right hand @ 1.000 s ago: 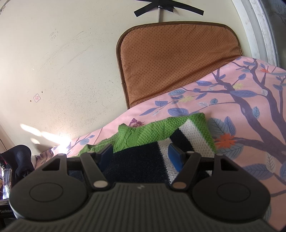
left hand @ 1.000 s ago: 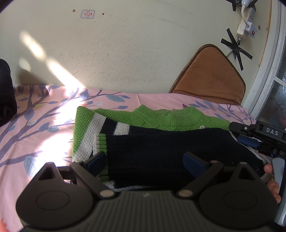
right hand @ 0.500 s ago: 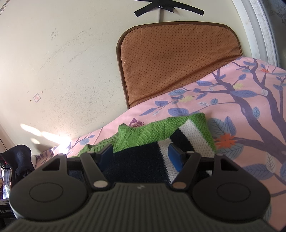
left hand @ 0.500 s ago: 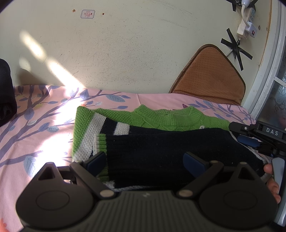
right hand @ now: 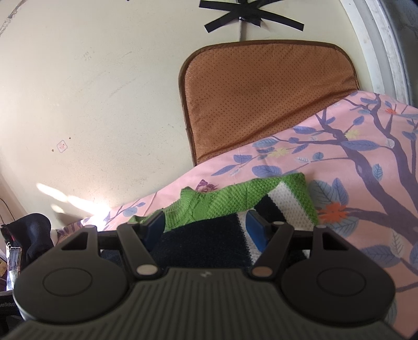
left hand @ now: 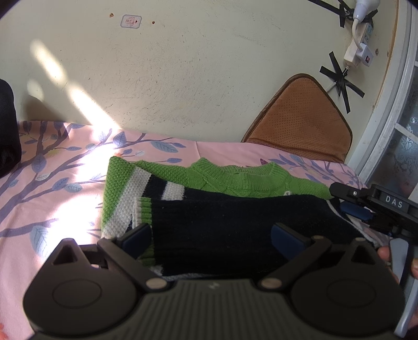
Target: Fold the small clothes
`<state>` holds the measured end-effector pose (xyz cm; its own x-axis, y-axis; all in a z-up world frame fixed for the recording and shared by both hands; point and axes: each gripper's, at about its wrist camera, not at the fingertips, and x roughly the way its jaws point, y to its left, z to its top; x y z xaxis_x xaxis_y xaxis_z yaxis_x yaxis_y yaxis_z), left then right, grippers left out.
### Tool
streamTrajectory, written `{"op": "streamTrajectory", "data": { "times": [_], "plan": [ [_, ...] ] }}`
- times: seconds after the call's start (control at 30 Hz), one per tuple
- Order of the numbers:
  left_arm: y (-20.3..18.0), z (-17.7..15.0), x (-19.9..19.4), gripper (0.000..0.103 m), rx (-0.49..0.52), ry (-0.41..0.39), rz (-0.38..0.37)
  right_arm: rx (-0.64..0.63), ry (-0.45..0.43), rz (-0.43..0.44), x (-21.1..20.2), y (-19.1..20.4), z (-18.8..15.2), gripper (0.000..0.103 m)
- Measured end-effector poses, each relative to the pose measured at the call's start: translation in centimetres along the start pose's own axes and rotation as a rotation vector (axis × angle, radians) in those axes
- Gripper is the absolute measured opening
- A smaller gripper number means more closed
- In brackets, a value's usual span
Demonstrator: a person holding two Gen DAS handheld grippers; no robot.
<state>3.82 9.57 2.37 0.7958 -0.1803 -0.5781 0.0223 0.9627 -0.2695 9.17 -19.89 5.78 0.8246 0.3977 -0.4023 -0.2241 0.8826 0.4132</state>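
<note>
On the bed, the sweater lies sleeves-in; left gripper and right gripper, both agape, straddle its hem, apparently preparing the next fold.

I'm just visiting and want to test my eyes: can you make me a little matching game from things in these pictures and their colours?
Things:
1. sweater collar
2. bedsheet
3. cushion
4. tape cross

Colours:
A. black
B. brown
C. green
D. pink with purple branches

Pairs: 1-C, 2-D, 3-B, 4-A
</note>
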Motion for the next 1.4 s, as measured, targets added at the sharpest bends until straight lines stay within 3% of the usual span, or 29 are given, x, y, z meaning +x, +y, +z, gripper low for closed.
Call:
{"op": "streamTrajectory", "data": {
  "times": [0.2,0.37,0.6,0.67,0.77,0.93,1.0,1.07,1.2,1.3,1.4],
  "plan": [
    [0.2,0.1,0.5,0.102,-0.005,0.021,0.008,-0.009,0.108,-0.064,1.6,0.1,0.1,0.070],
    [-0.1,0.0,0.6,0.102,0.020,0.027,0.022,-0.033,0.111,-0.079,1.7,0.7,-0.1,0.070],
    [0.8,0.3,-0.3,0.102,-0.044,0.021,-0.004,0.065,0.077,-0.037,0.4,-1.0,0.4,0.071],
    [1.0,0.6,-2.8,0.102,-0.061,0.011,-0.008,0.065,0.062,-0.001,-1.8,-0.9,0.5,0.071],
    [1.9,0.1,-8.6,0.102,-0.037,-0.068,-0.046,-0.043,0.031,0.097,-7.0,-0.5,0.1,0.071],
    [5.7,-2.5,-17.4,0.102,-0.037,-0.061,-0.009,-0.135,0.146,0.225,-14.1,-1.8,-2.2,0.070],
    [7.5,-4.1,-20.8,0.102,-0.073,-0.047,0.012,-0.153,0.174,0.227,-16.3,-2.4,-3.6,0.065],
    [8.6,-6.0,-23.4,0.102,-0.118,-0.035,0.047,-0.152,0.182,0.217,-18.2,-3.1,-4.9,0.046],
    [9.1,-10.0,-26.3,0.101,-0.185,0.006,0.040,-0.081,0.189,0.237,-21.1,-4.4,-7.5,0.036],
    [8.1,-12.2,-26.7,0.093,-0.153,0.046,0.036,-0.075,0.211,0.245,-22.7,-4.5,-8.9,0.036],
    [7.2,-13.5,-26.2,0.069,-0.131,0.109,-0.001,-0.081,0.222,0.246,-24.6,-4.6,-9.5,0.036]
  ]
}}
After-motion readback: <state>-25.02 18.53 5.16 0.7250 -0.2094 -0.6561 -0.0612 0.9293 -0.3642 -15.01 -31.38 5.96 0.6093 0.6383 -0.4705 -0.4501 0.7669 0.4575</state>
